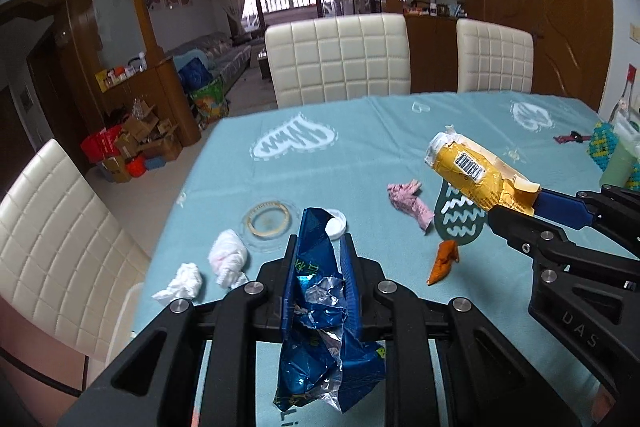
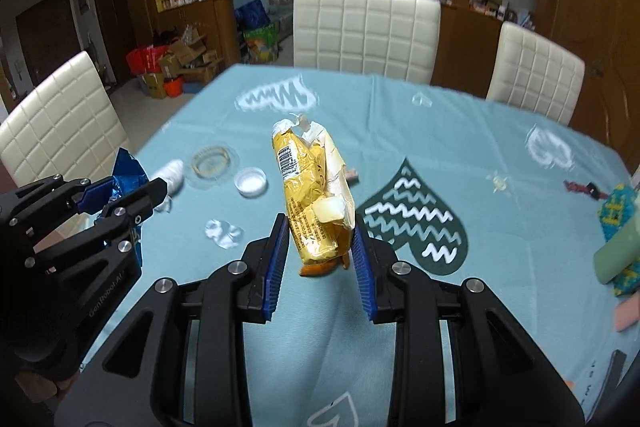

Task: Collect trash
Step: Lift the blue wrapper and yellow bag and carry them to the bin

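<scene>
Wrappers hung clear above the tabletop (image 1: 240,163): my left tongs (image 1: 318,267) pinched the blue wrapper (image 1: 320,307), long axis drooping toward lower frame; right tongs (image 2: 320,247) clamped the yellow packet (image 2: 312,195), pointing up-frame.

Left tool (image 1: 318,259), black linkage with blue pads, clamped on a crumpled blue foil wrapper (image 1: 320,311), angled downward above the desk. Right tool (image 2: 320,247), same build, closed on a yellow crumpled packet (image 2: 312,187), raised alongside, pointing down and forward. Both tools side by side.
</scene>
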The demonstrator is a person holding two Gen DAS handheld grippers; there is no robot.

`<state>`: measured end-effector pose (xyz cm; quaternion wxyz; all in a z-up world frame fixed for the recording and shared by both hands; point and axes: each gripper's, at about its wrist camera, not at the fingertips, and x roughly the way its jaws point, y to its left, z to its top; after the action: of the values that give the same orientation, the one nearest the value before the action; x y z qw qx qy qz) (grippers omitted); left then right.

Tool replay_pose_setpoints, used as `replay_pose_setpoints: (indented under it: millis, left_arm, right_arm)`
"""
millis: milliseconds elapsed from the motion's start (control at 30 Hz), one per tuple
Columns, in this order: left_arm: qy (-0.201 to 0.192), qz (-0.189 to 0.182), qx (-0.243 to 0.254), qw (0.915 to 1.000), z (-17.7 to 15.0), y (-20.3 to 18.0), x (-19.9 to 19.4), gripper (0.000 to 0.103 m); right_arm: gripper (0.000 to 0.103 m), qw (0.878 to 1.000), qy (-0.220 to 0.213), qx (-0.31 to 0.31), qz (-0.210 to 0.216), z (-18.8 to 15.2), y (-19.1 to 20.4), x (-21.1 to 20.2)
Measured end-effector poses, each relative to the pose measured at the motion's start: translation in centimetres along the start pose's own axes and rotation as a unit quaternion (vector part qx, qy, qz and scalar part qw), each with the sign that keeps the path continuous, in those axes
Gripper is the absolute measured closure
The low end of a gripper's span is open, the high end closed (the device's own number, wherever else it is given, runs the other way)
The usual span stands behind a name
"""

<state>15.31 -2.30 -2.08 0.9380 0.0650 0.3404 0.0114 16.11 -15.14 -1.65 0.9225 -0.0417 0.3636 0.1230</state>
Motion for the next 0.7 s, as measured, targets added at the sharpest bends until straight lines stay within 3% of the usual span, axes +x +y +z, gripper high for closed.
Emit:
replay_pose_setpoints:
  millis: [400,700]
  left_arm:
    - [-0.075,0.008,-0.019,0.9969,-0.1,2.5,-8.1,0.083]
    - [-0.11,0.014,-0.019,0.9937,-0.8,2.8,-11.8,0.083]
  right_arm:
    - [0.07,0.996,-0.078,-0.031,-0.015,0.4,4.2,-8.6]
    - [0.07,0.994,-0.102,-0.038,-0.013,0.0,6.2,-11.6]
